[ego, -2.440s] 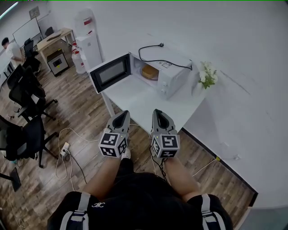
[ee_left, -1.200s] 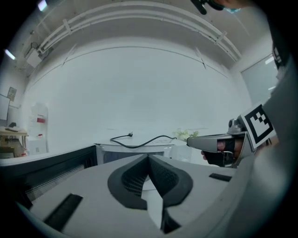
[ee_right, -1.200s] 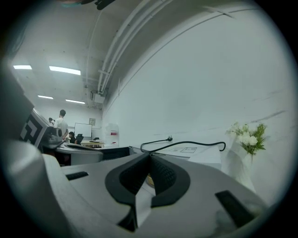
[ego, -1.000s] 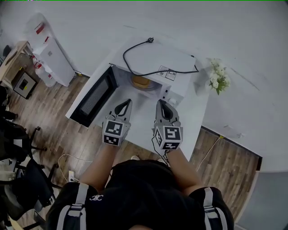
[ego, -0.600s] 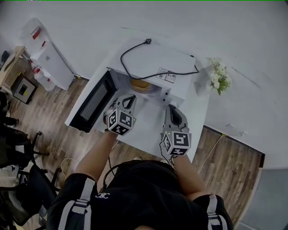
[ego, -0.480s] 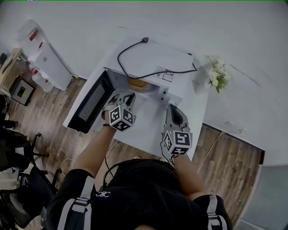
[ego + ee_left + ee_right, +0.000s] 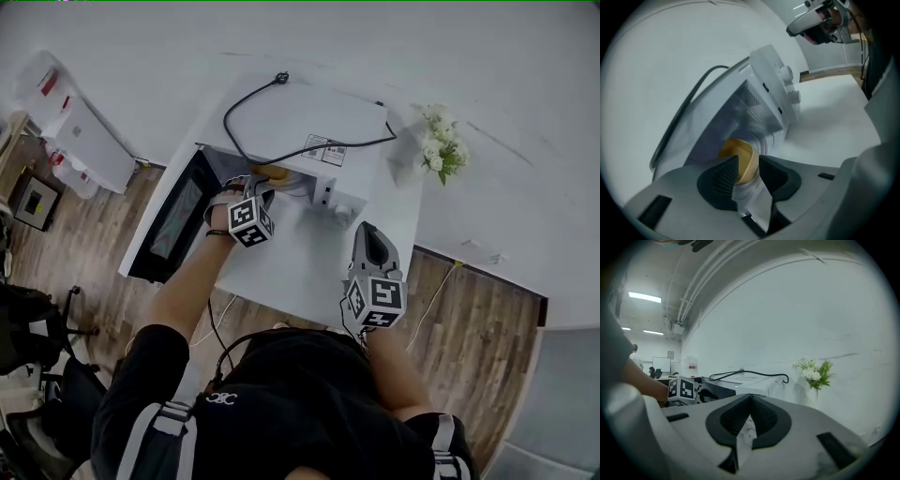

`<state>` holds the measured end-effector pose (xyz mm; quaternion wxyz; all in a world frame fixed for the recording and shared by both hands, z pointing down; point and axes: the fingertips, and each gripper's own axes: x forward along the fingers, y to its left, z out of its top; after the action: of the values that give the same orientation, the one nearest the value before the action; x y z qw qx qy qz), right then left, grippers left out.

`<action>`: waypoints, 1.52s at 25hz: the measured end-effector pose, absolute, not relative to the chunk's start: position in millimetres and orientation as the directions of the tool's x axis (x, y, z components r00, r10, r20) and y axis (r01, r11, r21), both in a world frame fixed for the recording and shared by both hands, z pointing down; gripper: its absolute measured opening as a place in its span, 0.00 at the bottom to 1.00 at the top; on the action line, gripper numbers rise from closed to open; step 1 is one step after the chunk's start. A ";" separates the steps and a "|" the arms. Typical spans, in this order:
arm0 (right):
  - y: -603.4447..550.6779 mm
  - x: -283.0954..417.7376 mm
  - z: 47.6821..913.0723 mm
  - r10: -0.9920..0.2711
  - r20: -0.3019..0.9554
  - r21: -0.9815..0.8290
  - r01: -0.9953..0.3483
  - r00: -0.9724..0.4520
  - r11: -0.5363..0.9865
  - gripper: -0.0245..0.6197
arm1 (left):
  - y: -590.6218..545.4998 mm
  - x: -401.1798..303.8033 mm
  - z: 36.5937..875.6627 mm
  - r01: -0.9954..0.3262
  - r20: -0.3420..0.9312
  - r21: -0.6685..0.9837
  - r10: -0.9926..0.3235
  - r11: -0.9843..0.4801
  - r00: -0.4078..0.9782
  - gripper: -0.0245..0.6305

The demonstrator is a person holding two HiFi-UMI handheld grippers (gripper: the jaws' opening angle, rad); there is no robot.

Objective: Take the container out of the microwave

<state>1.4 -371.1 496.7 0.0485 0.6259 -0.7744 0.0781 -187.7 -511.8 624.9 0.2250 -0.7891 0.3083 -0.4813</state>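
The white microwave (image 7: 314,131) stands on the white table (image 7: 300,267) with its door (image 7: 173,220) swung open to the left. Inside sits a yellow container (image 7: 271,172) on the glass turntable. My left gripper (image 7: 255,187) reaches into the opening, rolled on its side. In the left gripper view its jaws are opening, and the container (image 7: 739,158) shows in the gap just beyond the left gripper (image 7: 747,168), untouched by the pads. My right gripper (image 7: 371,232) hovers over the table's right front, shut and empty, with the right gripper's (image 7: 751,398) pads meeting.
A black power cable (image 7: 281,141) lies coiled on the microwave's top. White flowers (image 7: 434,150) stand at the table's back right, against the wall. A white cabinet (image 7: 80,127) stands to the left on the wooden floor. The microwave's knobs (image 7: 790,84) face the table.
My left gripper has gone forward and down into the microwave's opening, rolled over, and its jaws have parted. The right gripper has drifted back and right over the table.
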 end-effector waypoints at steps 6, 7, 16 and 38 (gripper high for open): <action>-369.3 27.5 505.1 -0.966 0.196 -0.071 -0.985 -0.171 0.159 0.05 | -539.6 -190.7 661.4 -0.116 0.700 -0.657 -0.661 -0.744 0.270 0.25; -368.7 30.5 506.3 -0.965 0.201 -0.075 -0.985 -0.167 0.155 0.05 | -542.0 -191.3 666.6 -0.089 0.716 -0.651 -0.649 -0.753 0.255 0.25; -366.6 47.3 510.1 -0.964 0.219 -0.066 -0.988 -0.154 0.143 0.05 | -552.7 -194.2 687.5 0.050 0.780 -0.618 -0.603 -0.785 0.166 0.16; -375.9 11.4 516.1 -0.922 0.221 -0.089 -0.949 -0.316 0.304 0.05 | -510.1 -198.1 645.0 0.059 0.729 -0.682 -0.671 -0.729 0.135 0.10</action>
<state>11.4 -375.9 516.1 0.0640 0.5811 -0.8049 0.1018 -198.1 -510.1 645.0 0.2945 -0.6932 0.2207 -0.6197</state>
